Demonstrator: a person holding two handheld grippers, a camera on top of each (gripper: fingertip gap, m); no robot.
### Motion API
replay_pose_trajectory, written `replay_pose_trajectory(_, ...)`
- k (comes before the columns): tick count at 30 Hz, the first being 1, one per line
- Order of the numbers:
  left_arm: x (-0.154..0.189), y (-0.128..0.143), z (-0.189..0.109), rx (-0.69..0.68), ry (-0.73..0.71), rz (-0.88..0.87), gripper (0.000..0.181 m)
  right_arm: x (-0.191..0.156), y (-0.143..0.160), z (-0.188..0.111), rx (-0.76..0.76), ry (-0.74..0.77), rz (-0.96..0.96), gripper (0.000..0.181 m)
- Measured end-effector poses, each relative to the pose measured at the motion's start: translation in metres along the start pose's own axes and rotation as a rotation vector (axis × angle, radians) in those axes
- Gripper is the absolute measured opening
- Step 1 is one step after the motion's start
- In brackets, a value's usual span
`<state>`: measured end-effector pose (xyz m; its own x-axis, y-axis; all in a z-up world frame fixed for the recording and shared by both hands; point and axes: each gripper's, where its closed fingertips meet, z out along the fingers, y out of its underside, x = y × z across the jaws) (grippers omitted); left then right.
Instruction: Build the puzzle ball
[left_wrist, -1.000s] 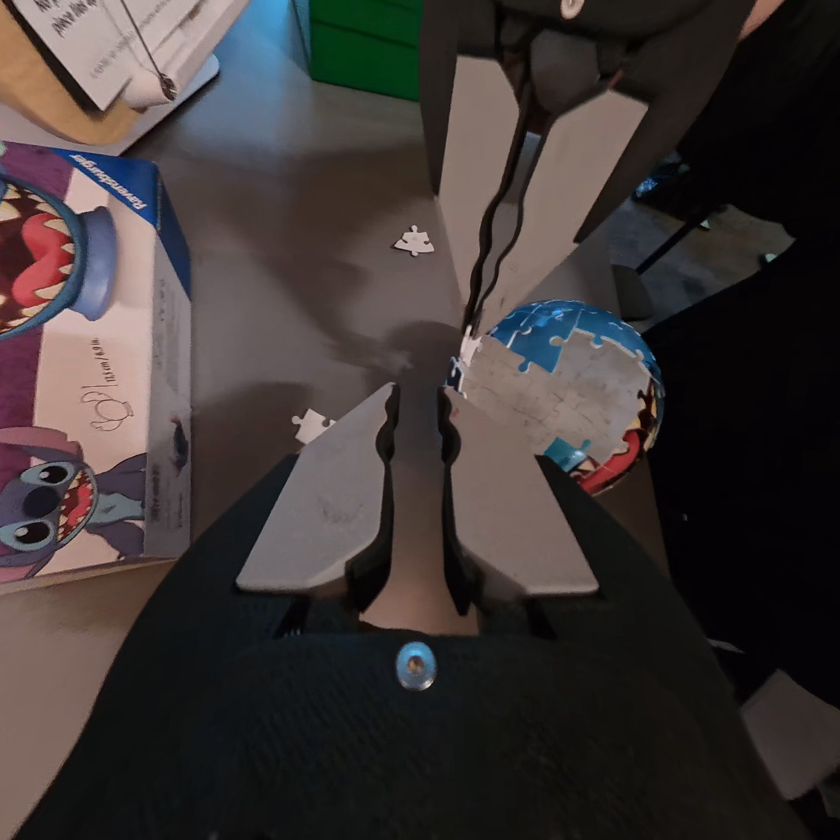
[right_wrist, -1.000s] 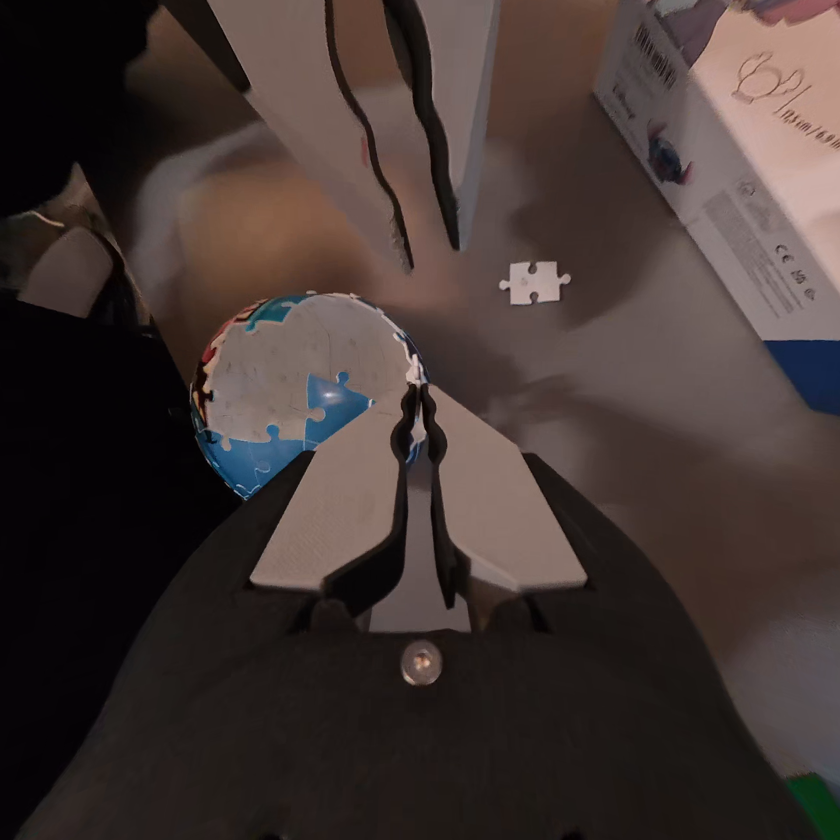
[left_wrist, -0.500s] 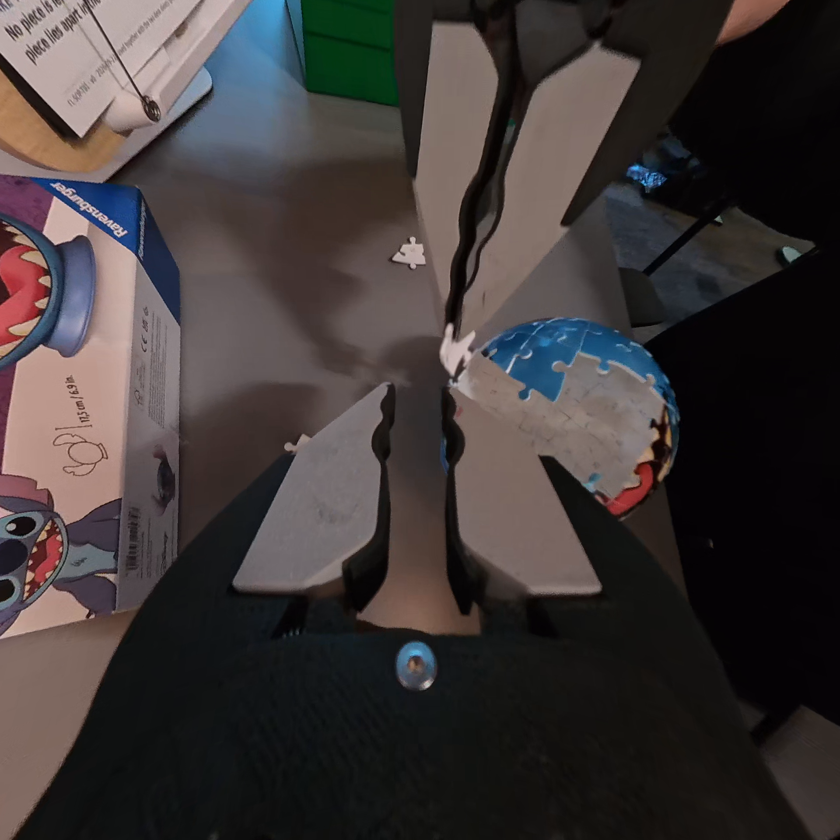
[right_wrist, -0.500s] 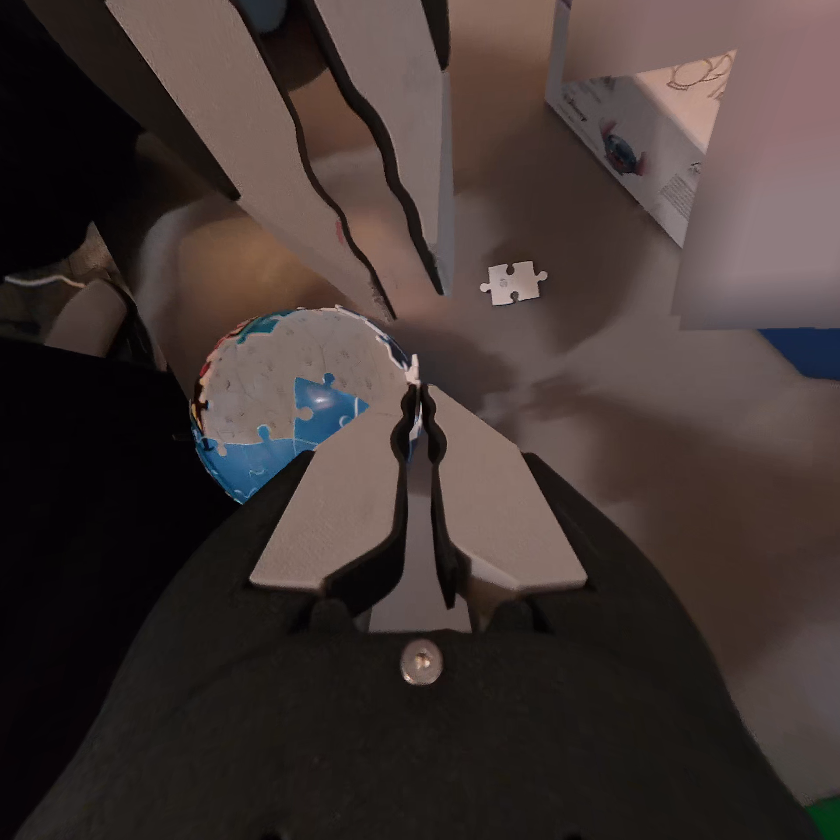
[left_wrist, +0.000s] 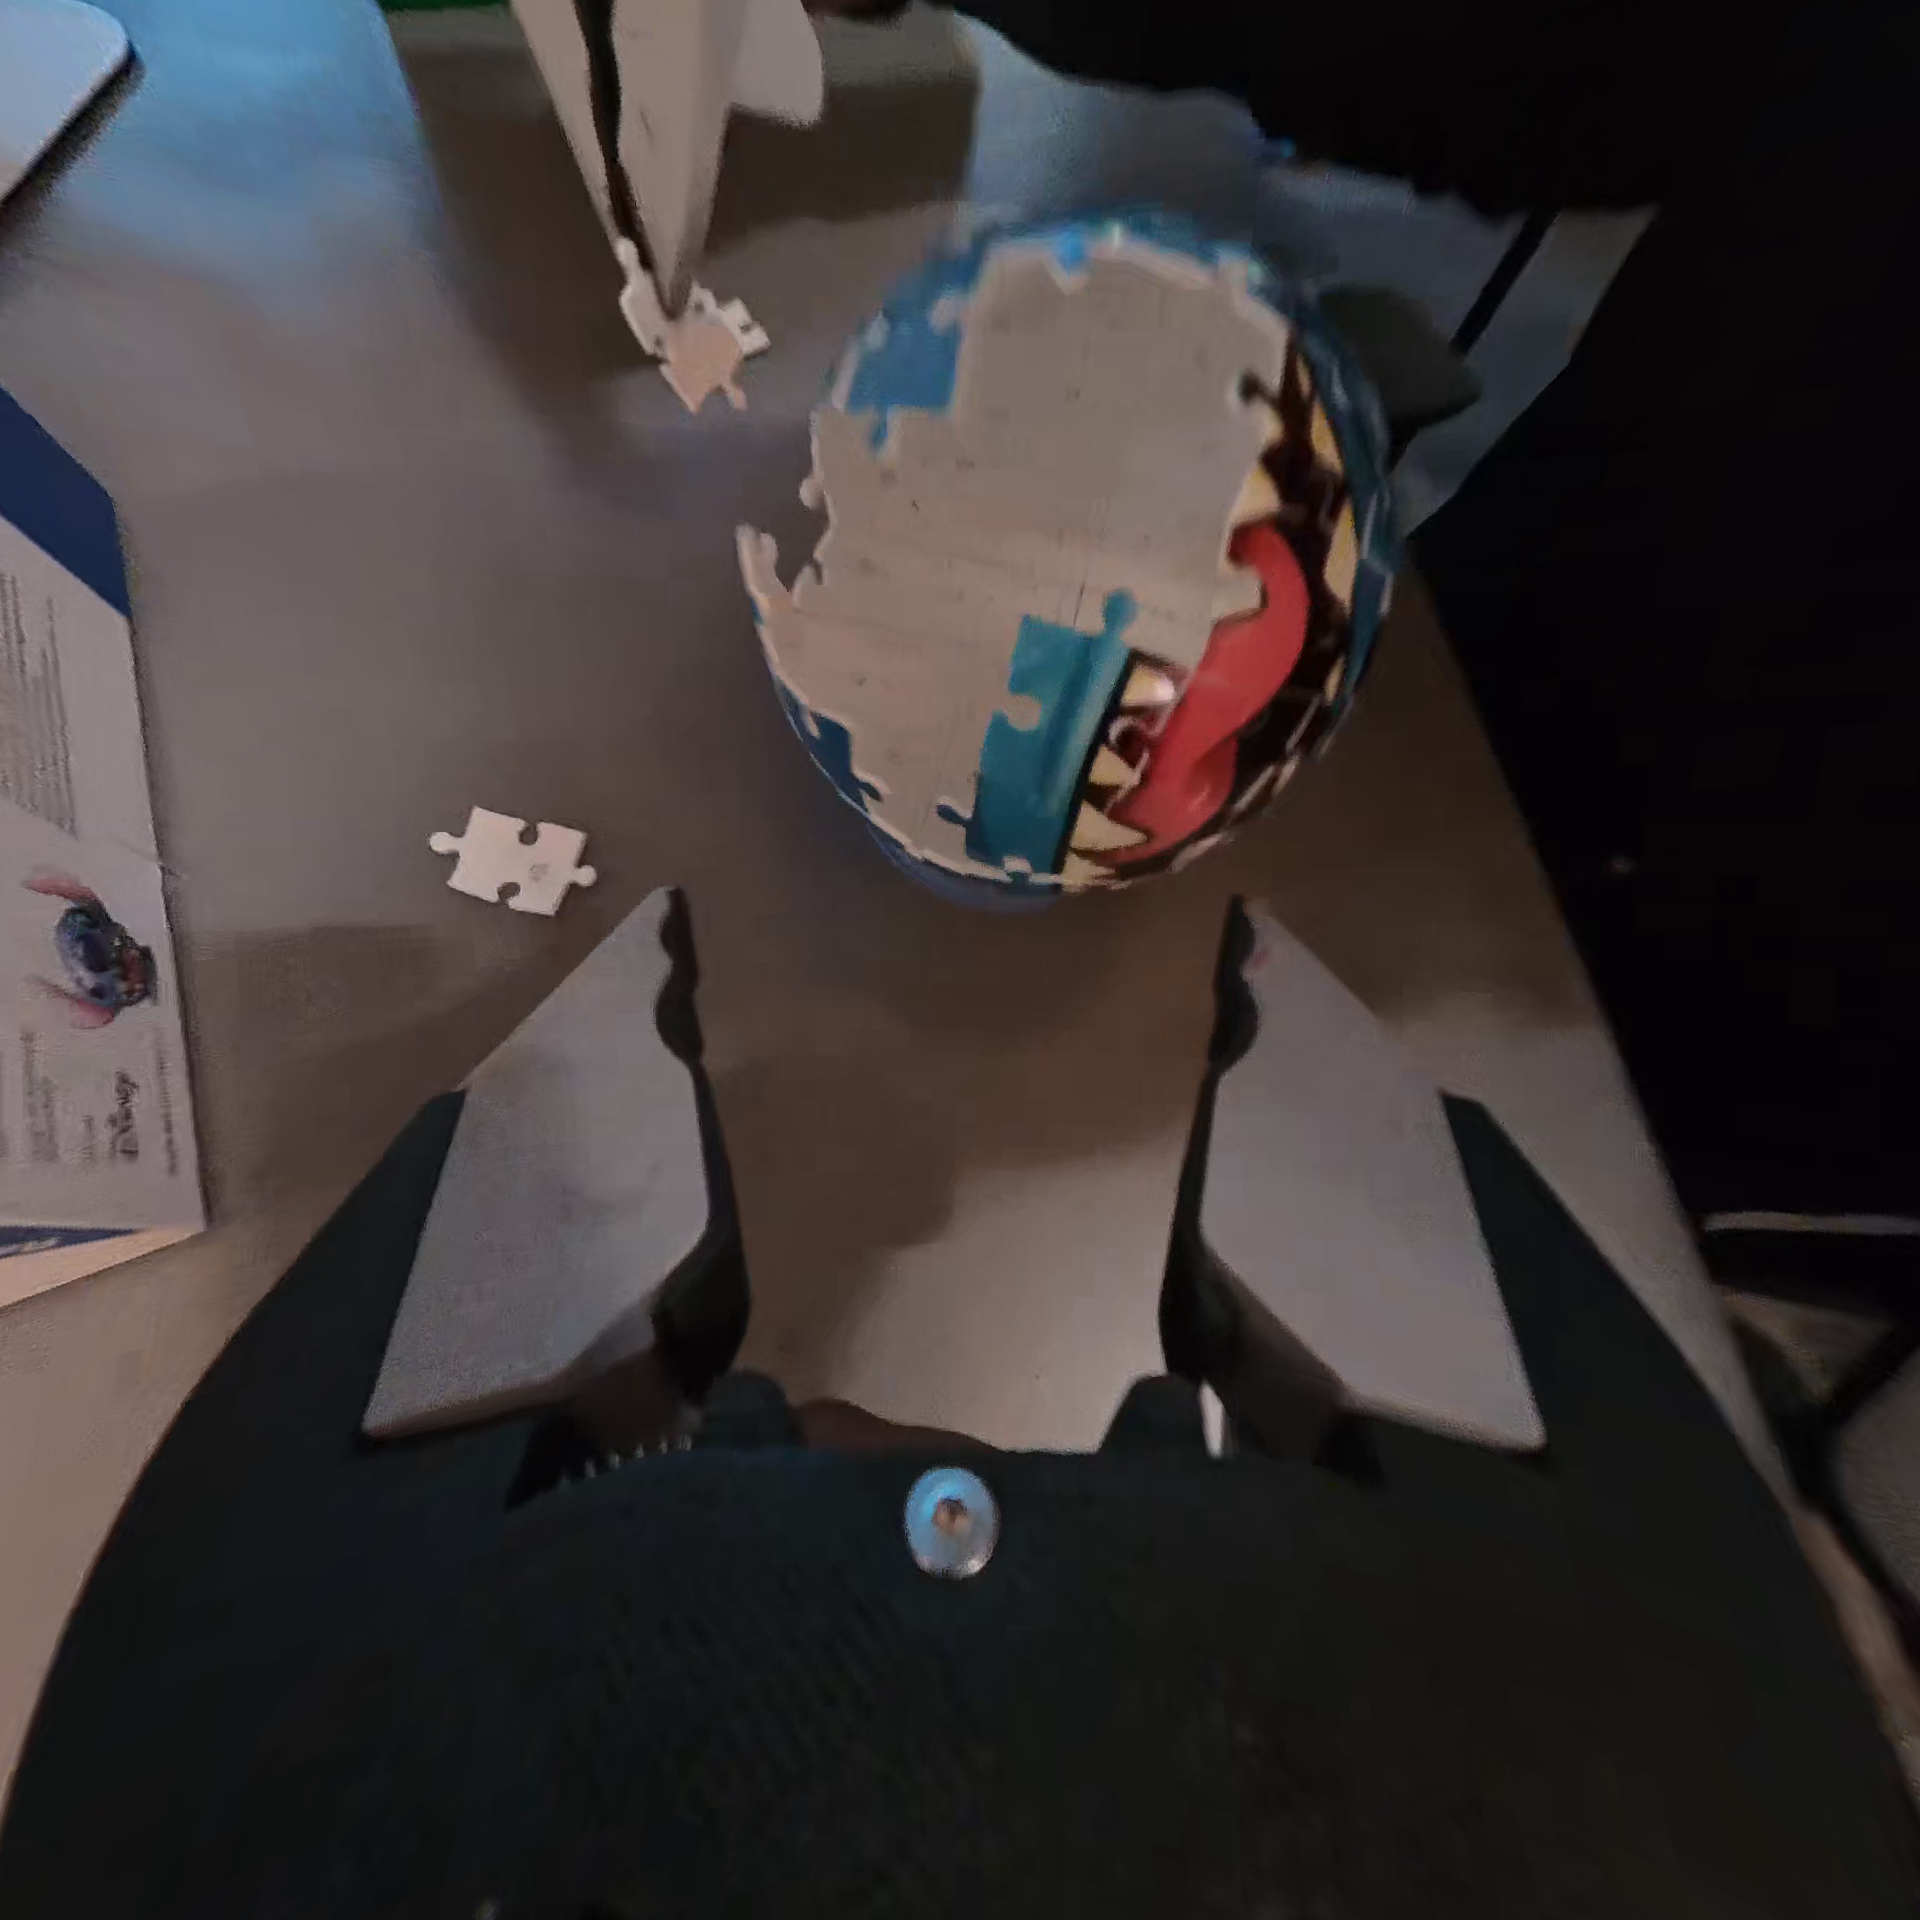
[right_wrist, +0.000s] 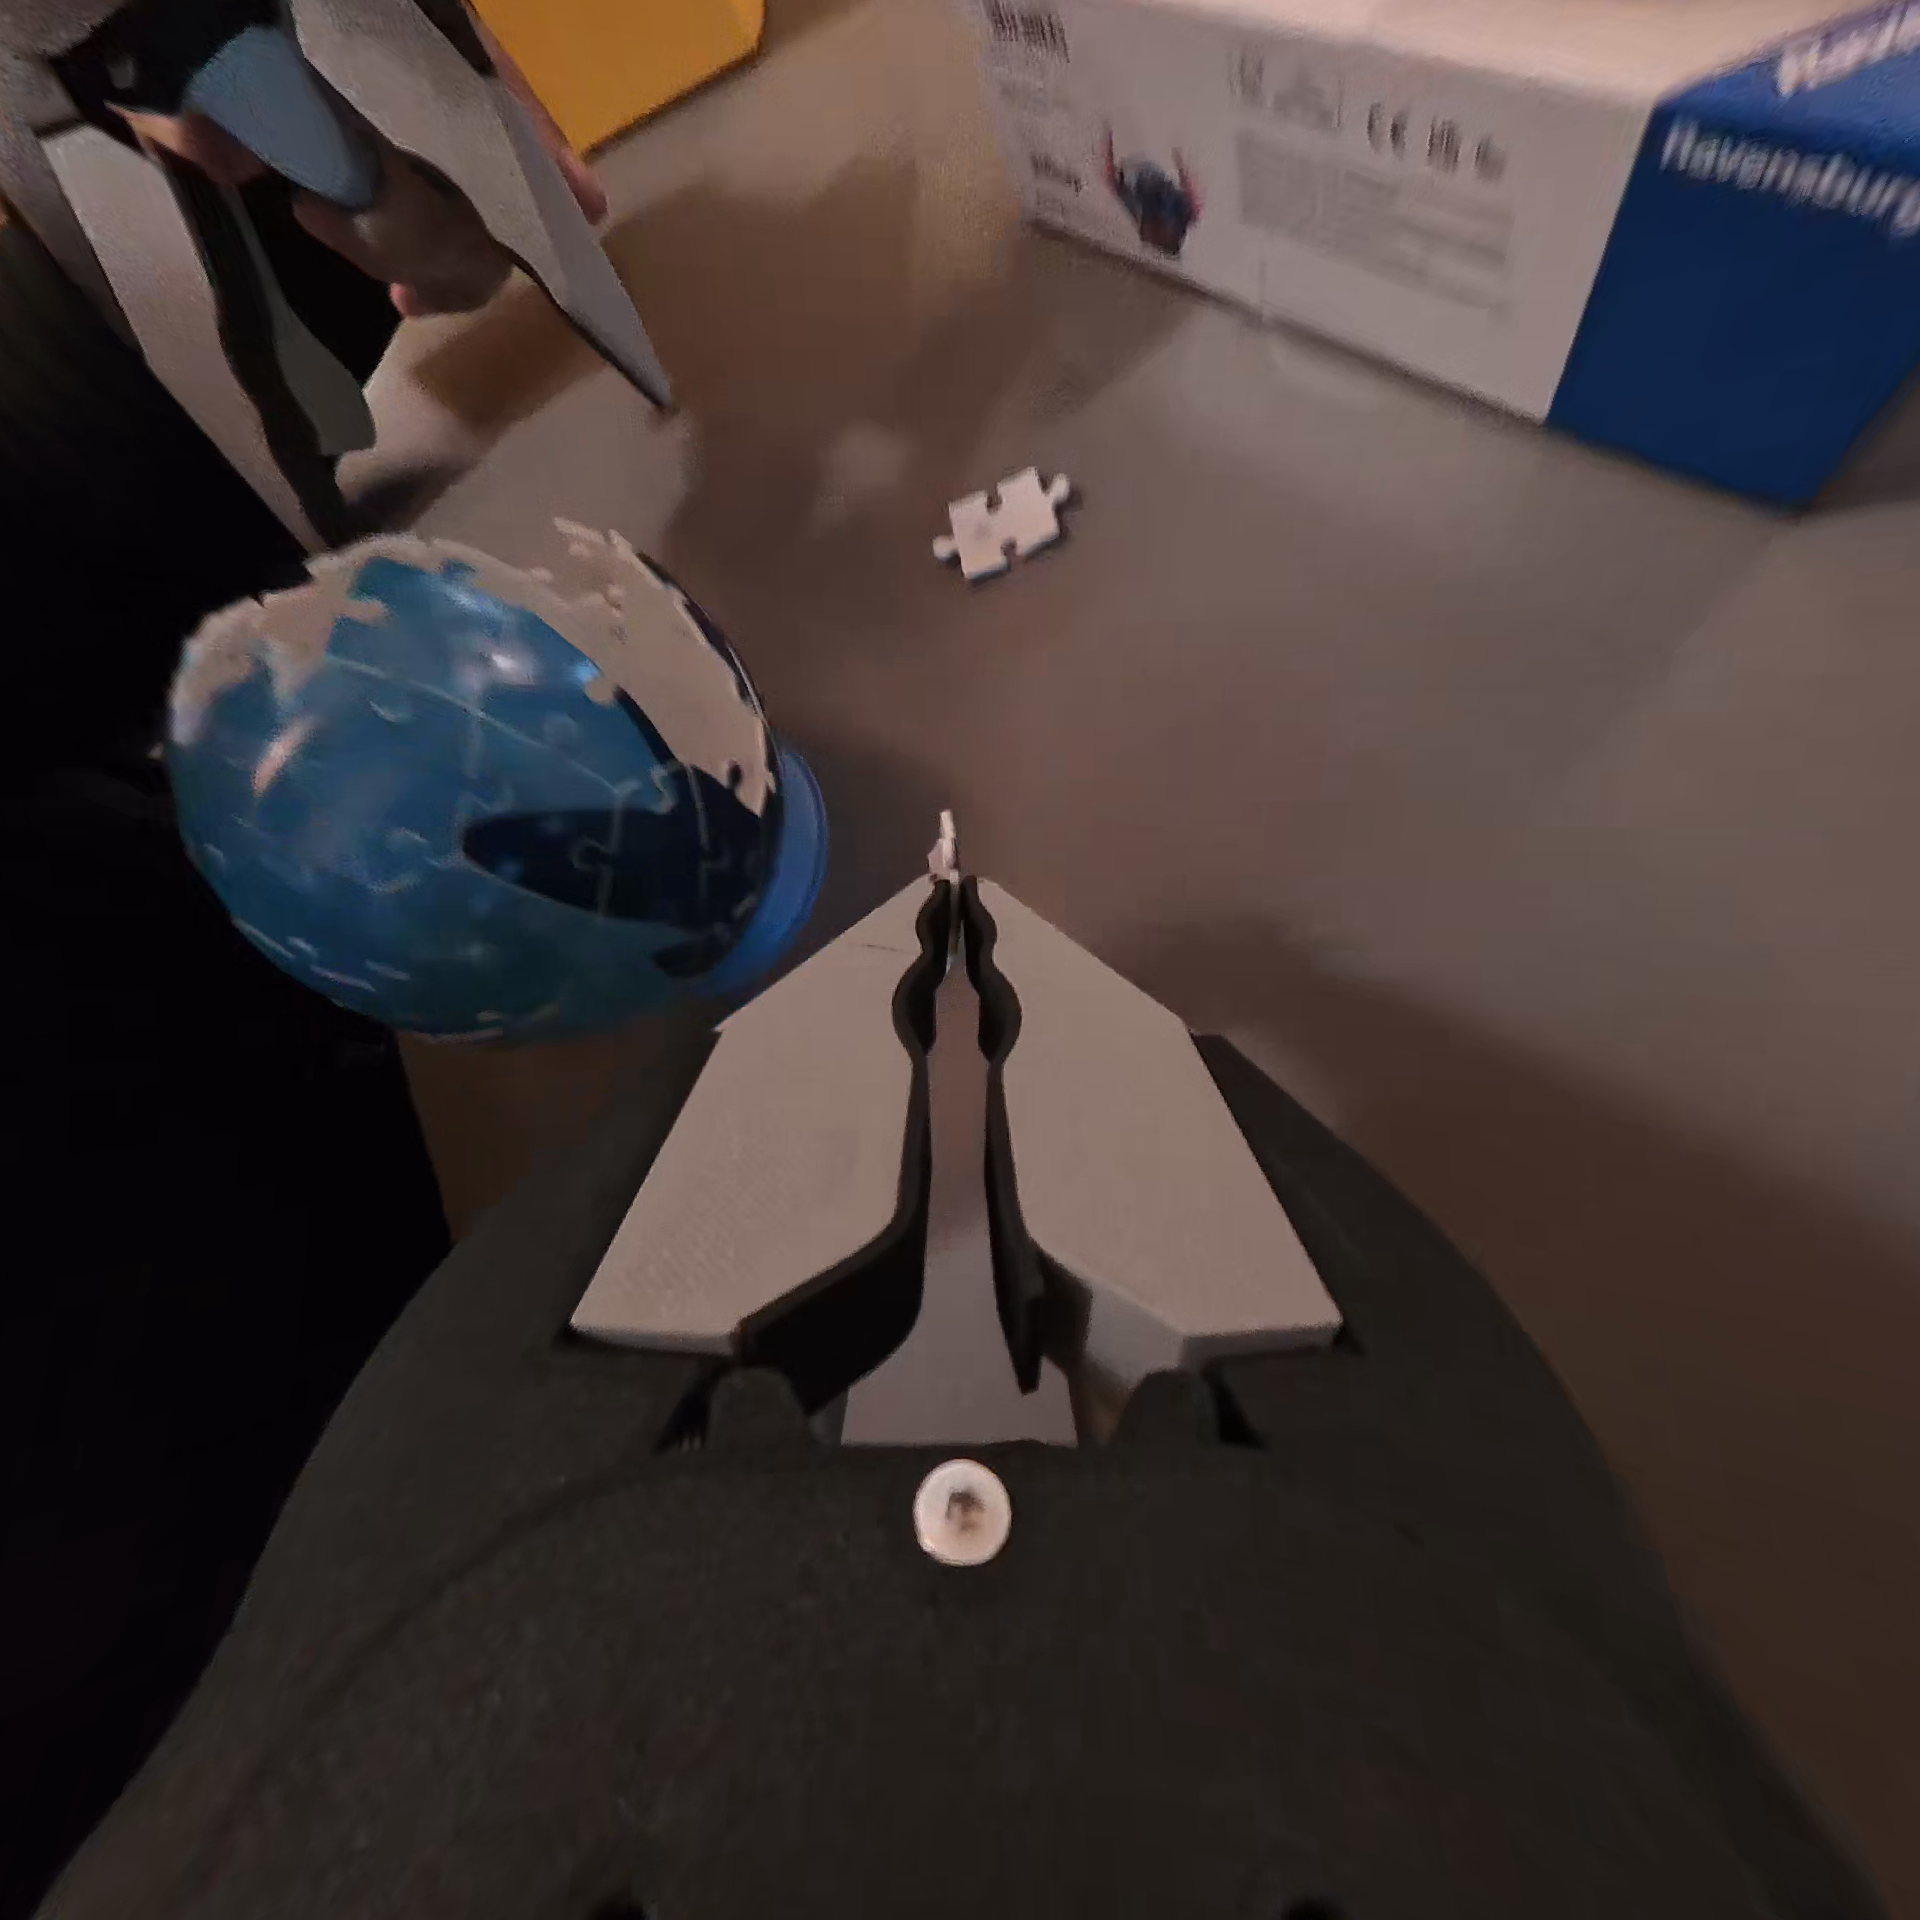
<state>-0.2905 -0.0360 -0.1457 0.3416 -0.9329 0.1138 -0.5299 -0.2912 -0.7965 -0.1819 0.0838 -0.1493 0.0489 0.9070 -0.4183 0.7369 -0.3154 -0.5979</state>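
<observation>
Piece in my right gripper, puzzle ball waiting just ahead of my left.

My left gripper stands spread wide and empty, the half-built ball sitting on the table just beyond its tips. My right is pinched on a small white piece, held off to the ball's side, not touching it. I'd cradle the ball gently with the left first, then turn the piece's tabs to the shell's open edge and press lightly. A spare piece lies ahead-left of my left fingers.
</observation>
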Motion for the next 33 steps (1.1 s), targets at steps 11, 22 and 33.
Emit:
replay_pose_trajectory(11,0.016,0.002,0.049,0.013,-0.074,0.103,0.095,0.032,0.044,0.006,-0.146,0.126,-0.218,0.047)
replay_pose_trajectory(22,0.024,-0.005,0.049,0.173,-0.210,0.103,0.106,-0.100,0.028,0.009,0.172,0.050,-0.765,0.094)
replay_pose_trajectory(33,0.012,0.001,0.062,0.062,-0.380,0.279,0.104,-0.108,0.020,0.027,0.220,0.191,-0.857,0.104)
